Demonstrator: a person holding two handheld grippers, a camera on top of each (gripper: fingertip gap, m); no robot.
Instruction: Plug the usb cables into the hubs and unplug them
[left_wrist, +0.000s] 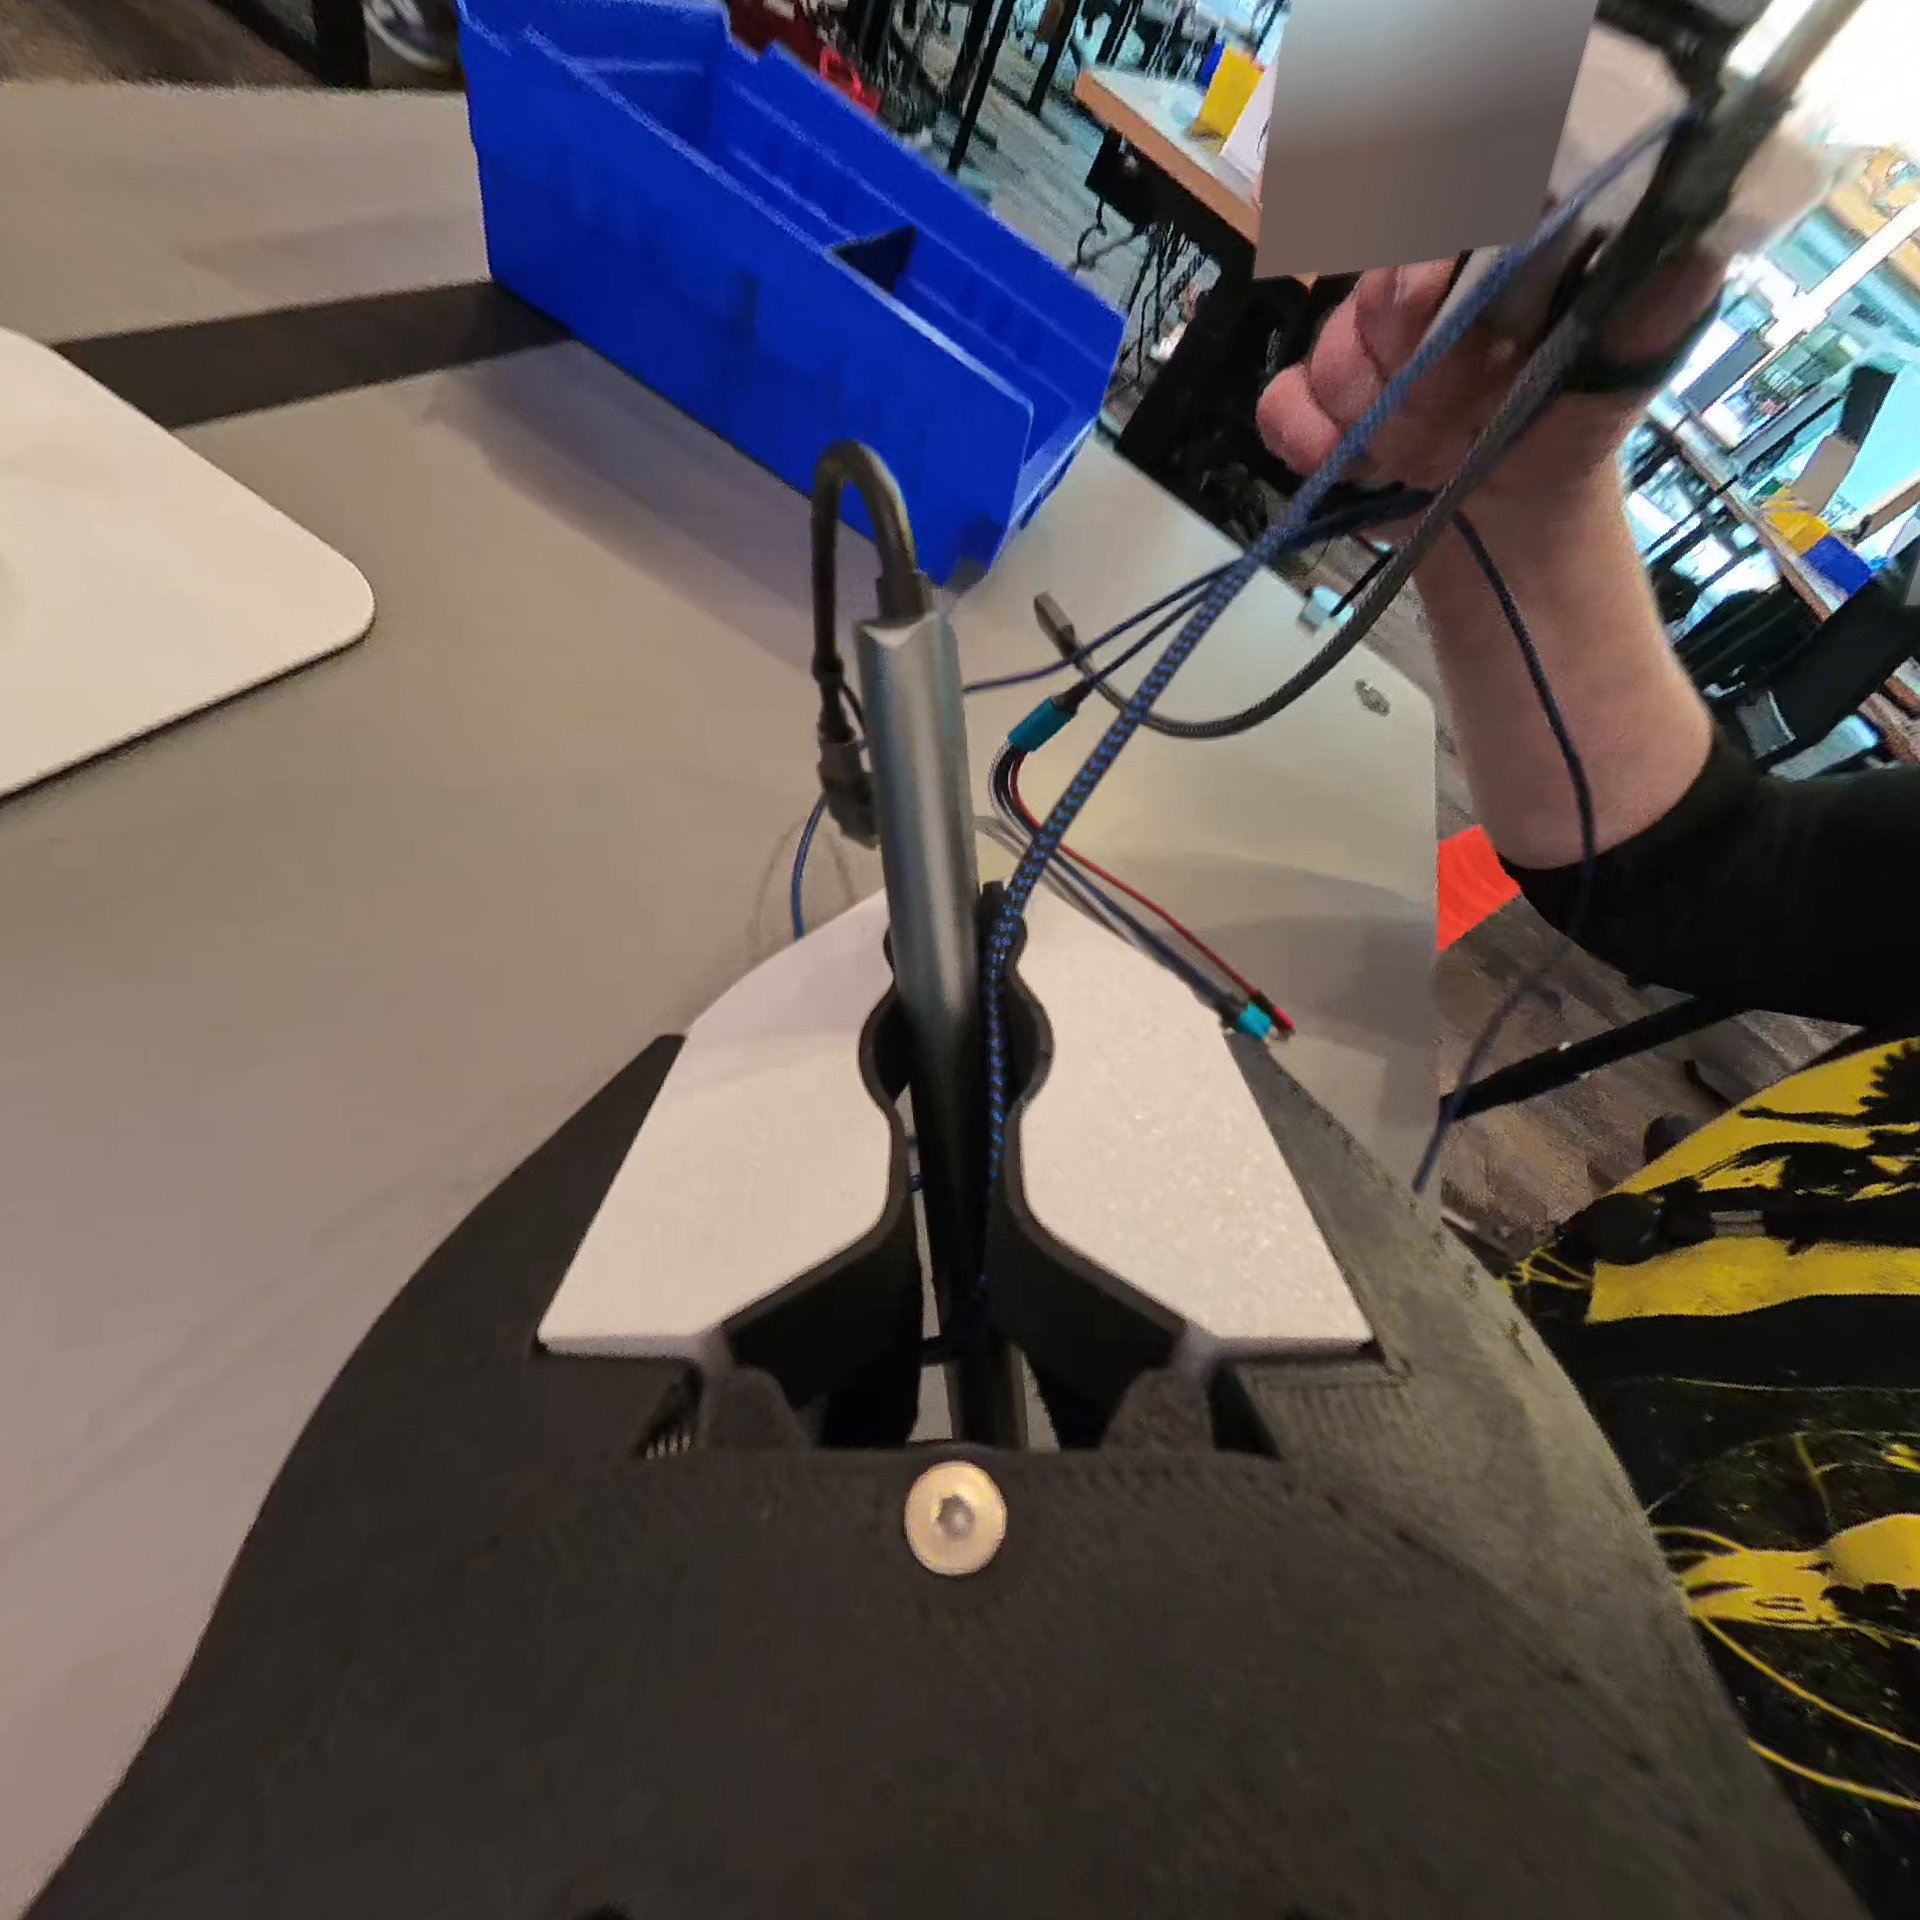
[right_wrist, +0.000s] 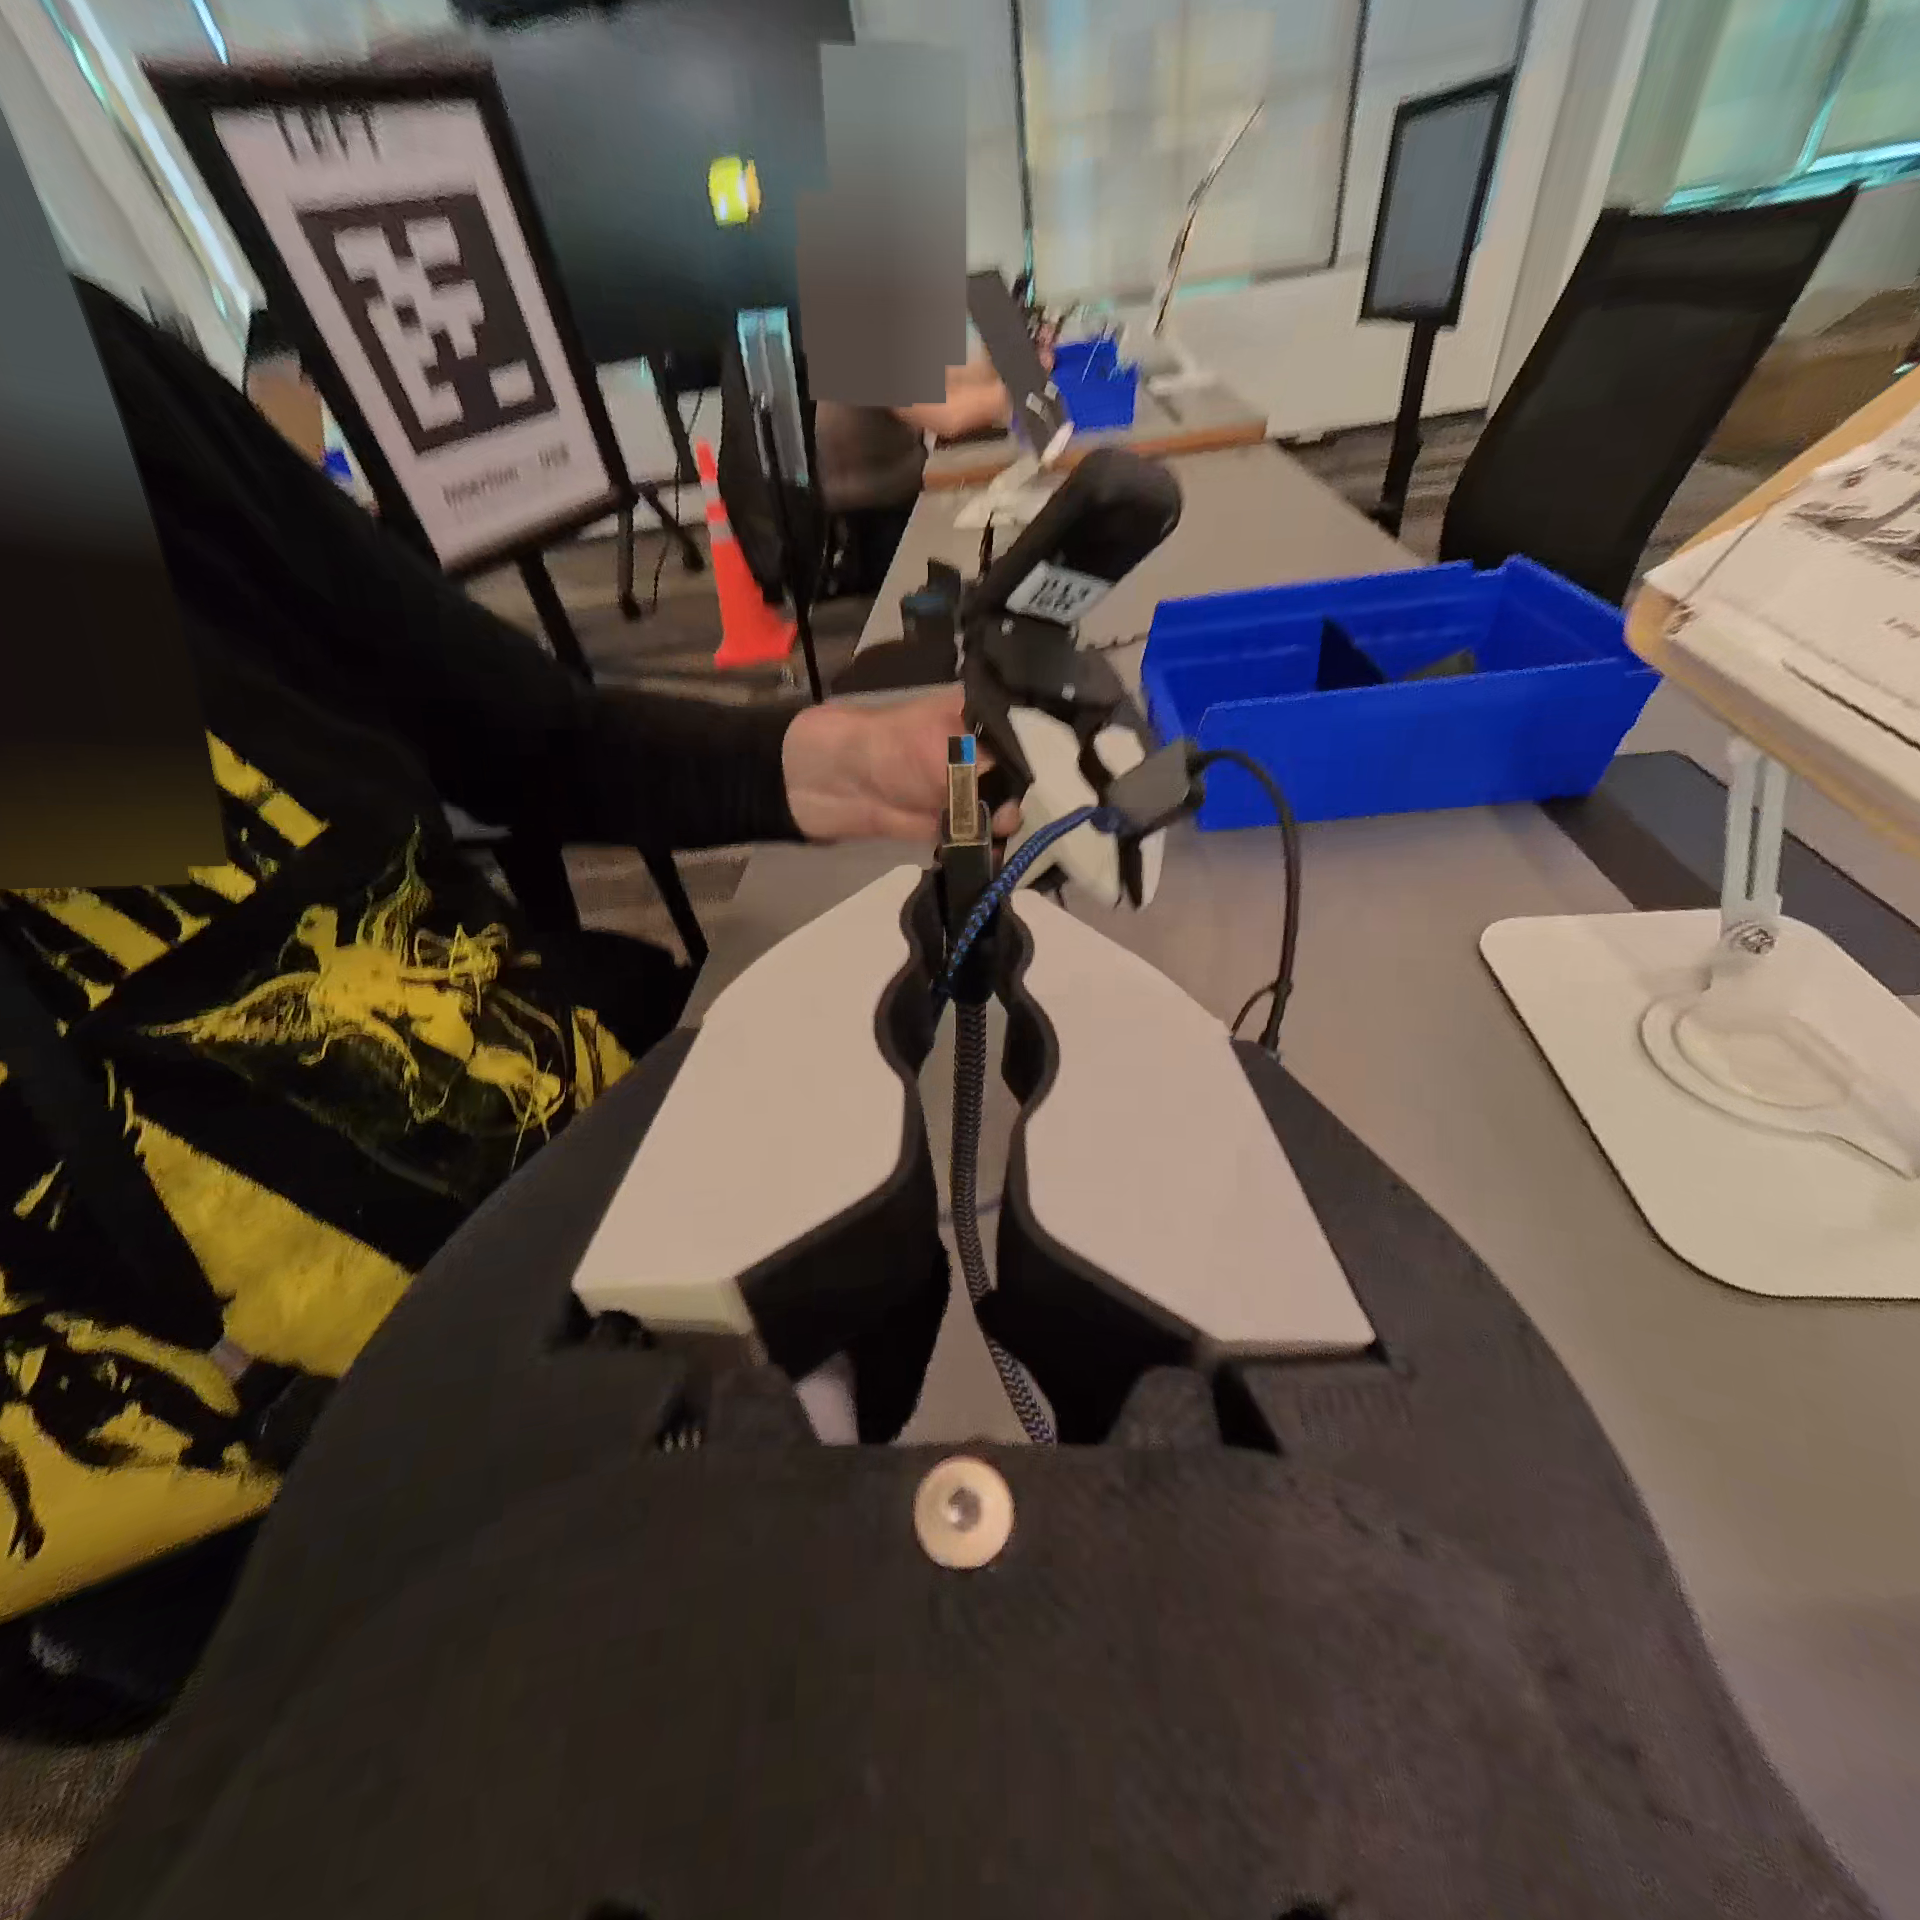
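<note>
Plug in our right gripper (right_wrist: 961, 914), hub in our left gripper (left_wrist: 940, 997), well apart.

Our right's jaws pinch the USB-A plug (right_wrist: 964, 805), its axis toward twelve; our left's clamp the grey hub (left_wrist: 914, 790) at one o'clock from the plug, so we judge the plug must swing toward it; its ports can't be seen.

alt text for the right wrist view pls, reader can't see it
The right gripper holds a USB-A plug upright between its fingers, the braided cable trailing back between them. Beyond it, a hand holds the left gripper with a grey hub, a blue bin behind on the grey table.
</note>
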